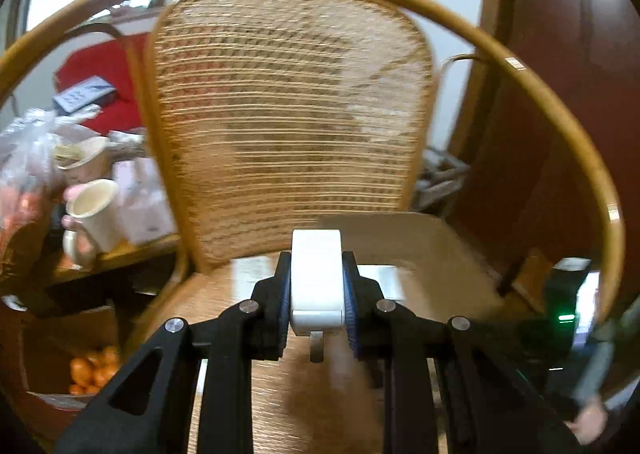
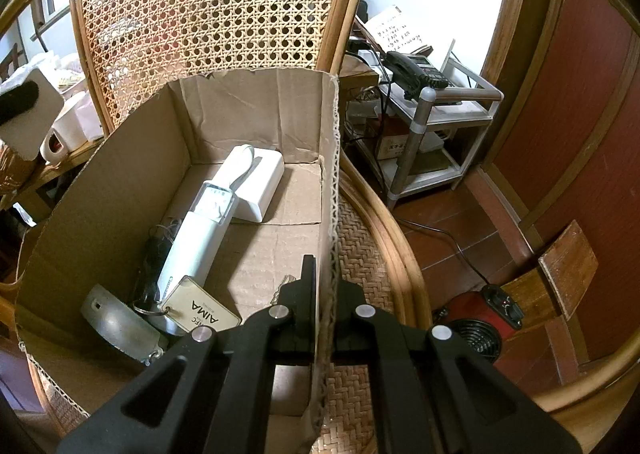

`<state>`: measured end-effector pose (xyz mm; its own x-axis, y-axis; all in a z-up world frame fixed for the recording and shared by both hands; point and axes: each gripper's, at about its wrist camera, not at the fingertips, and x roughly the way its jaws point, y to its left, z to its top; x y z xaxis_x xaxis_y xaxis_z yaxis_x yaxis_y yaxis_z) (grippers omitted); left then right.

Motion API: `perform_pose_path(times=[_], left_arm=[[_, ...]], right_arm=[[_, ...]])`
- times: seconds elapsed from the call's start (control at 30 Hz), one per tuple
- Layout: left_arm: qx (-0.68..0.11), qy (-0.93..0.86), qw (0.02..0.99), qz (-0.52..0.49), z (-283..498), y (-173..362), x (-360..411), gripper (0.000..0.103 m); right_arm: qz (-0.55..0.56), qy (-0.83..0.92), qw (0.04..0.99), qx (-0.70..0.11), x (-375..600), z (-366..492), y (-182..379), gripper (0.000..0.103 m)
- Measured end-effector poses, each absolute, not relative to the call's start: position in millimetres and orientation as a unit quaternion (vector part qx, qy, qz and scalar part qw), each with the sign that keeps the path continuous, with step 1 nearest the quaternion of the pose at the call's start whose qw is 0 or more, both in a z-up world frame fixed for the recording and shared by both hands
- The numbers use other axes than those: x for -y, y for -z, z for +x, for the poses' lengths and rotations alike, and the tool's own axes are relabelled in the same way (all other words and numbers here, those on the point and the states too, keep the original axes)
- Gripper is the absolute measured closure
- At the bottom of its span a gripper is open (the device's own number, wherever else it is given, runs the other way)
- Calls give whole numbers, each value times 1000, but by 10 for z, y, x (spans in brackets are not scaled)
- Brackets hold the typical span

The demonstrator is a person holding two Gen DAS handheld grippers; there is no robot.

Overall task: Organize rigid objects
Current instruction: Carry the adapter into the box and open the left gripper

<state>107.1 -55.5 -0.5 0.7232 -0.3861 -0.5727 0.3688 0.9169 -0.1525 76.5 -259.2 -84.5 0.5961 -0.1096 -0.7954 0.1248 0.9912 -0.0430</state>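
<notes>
The left gripper (image 1: 317,296) has its jaws clenched on a white plastic block (image 1: 316,278), whose long axis points away toward the woven back of the cane chair (image 1: 288,94), above the seat. The right gripper (image 2: 325,308) pinches the right wall of the cardboard box (image 2: 330,158) that sits on the chair. Inside the box lie a long white device (image 2: 204,230) pointing far, a white charger (image 2: 260,184) under its tip, a key tag (image 2: 200,314) and a metal disc (image 2: 116,324) near the left corner

left gripper (image 1: 317,294) fingers closed on a white object, right gripper (image 2: 326,294) fingers pinched on a wall edge
</notes>
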Motion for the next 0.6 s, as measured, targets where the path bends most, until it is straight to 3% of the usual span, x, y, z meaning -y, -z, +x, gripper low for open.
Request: perform_pose_path(times=[0.37,0.6], left_arm=[[-372,226,900,23,1052,324,1119,81],[-358,213,907,56,1000,308,1198,81]], right_arm=[[9,65,893,-445,2587,764,844,97],[6,64,893,-445,2581,767,850,96]])
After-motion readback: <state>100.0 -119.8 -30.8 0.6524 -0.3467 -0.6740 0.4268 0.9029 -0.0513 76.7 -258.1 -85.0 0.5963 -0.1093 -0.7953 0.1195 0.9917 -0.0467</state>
